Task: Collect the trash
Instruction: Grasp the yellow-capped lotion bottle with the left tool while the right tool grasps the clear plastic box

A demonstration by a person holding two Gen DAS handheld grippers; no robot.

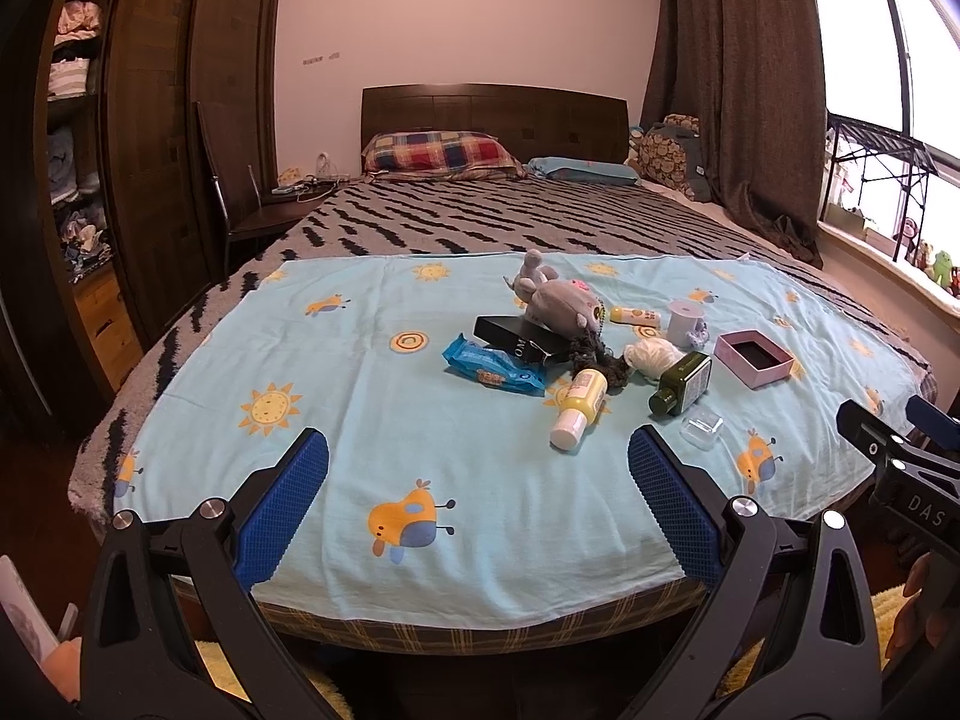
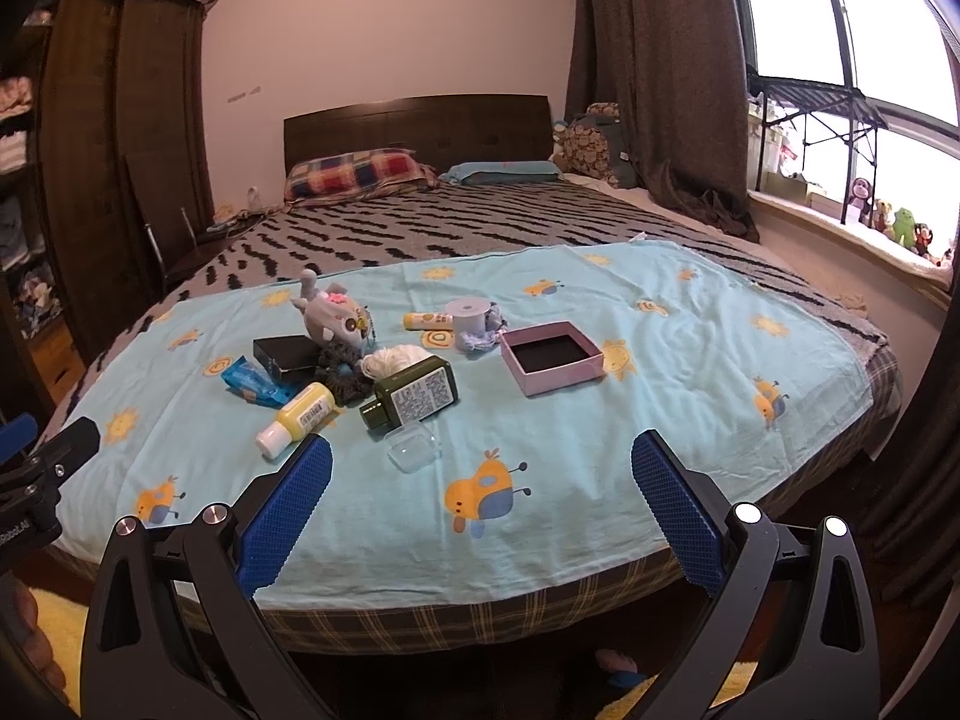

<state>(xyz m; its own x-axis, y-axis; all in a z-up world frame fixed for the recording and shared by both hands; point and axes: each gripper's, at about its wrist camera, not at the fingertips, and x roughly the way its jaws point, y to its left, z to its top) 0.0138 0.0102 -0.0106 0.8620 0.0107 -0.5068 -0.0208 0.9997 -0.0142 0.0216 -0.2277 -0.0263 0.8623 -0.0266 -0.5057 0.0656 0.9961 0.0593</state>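
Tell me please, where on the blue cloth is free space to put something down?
The blue cloth lies bare left of the blue wipes pack, and along its near edge before the yellow bottle. Also right of the pink box. Crowded around the plush toy and green bottle.

You are looking at a plaid pillow [image 1: 441,151] lying against the dark headboard [image 1: 492,114] of the bed [image 1: 480,222]. Brown curtains [image 2: 660,78] are hanging beside the window [image 2: 840,18], and plush toys [image 2: 900,225] are sitting on its sill.
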